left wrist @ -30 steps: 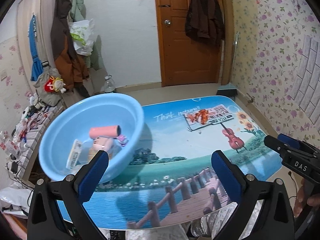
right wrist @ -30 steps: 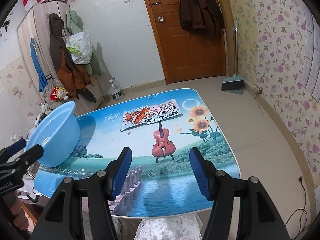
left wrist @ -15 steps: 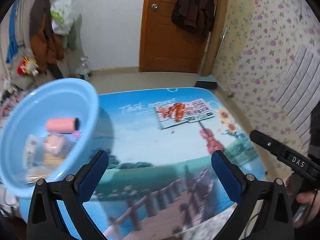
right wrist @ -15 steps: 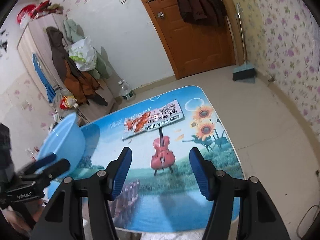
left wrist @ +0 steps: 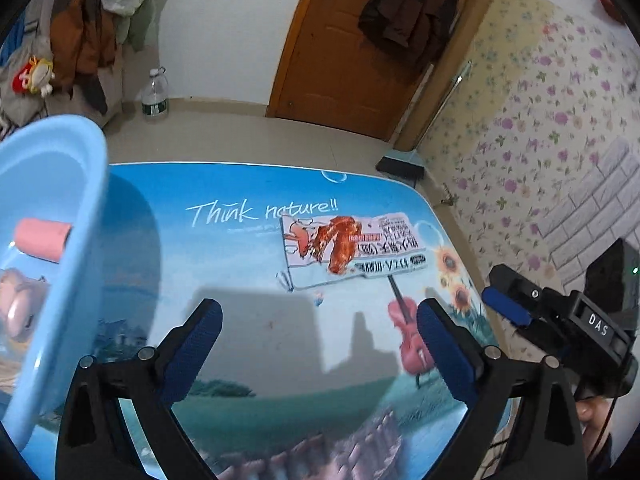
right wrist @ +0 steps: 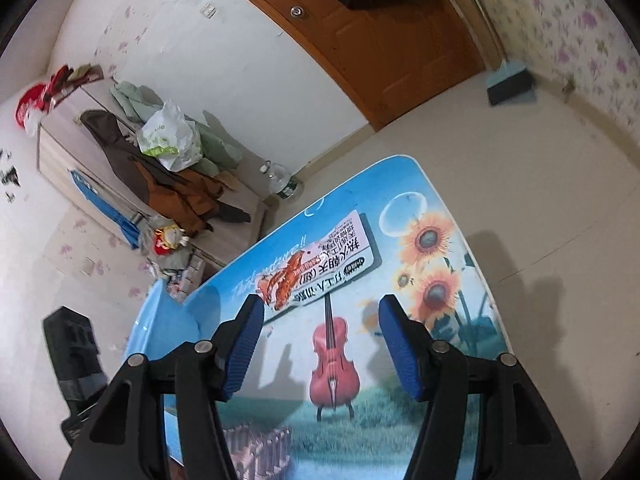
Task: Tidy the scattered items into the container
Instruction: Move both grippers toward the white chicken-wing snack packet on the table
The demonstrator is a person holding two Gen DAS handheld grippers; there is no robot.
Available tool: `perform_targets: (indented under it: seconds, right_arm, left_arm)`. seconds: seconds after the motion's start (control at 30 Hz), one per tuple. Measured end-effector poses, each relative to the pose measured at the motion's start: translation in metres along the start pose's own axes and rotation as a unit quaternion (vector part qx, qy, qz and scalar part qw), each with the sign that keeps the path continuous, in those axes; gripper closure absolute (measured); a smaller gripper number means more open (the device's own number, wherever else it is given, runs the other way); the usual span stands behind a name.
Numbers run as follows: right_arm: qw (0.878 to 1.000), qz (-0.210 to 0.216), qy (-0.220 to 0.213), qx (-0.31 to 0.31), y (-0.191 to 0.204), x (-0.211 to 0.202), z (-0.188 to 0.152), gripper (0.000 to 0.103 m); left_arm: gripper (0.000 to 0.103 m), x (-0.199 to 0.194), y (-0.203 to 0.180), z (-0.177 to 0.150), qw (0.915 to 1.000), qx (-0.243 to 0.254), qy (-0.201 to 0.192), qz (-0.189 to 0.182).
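Both tongs stand wide open and empty: left gripper (left wrist: 318, 350) and right gripper (right wrist: 322, 350) hover over the printed table (left wrist: 248, 280). One item left on the table: flat snack packet (left wrist: 352, 250), white with red-orange print, lying mid-table, well ahead of both. Blue basin (left wrist: 76, 240) at the left edge already holds a pink roll (left wrist: 42, 238) and a pinkish toy (left wrist: 20, 308). Risk, judged: thin packet hugs the surface, so pads may slide over it; the basin overhangs the edge and a nudge could tip it.
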State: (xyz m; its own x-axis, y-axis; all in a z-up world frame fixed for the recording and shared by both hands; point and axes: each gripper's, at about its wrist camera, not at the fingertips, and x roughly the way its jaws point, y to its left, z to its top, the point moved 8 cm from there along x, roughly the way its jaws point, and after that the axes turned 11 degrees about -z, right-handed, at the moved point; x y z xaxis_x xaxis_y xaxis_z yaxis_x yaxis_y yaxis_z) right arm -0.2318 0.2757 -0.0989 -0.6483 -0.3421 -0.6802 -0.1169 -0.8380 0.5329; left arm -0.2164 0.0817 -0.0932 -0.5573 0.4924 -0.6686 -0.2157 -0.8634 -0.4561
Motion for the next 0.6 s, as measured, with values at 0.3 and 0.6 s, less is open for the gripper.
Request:
perform_targets:
  seconds: [0.3, 0.6]
  right_arm:
    - [0.998, 0.046, 0.029, 0.043, -0.016, 0.03, 0.034, 0.042]
    - [0.995, 0.063, 0.059, 0.057, -0.022, 0.064, 0.046, 0.042]
  left_arm:
    - [0.005, 0.029, -0.007, 0.012, 0.9999, 0.01, 0.008, 0.006]
    - [0.005, 0.044, 0.006, 0.017, 0.9996, -0.023, 0.015, -0.004]
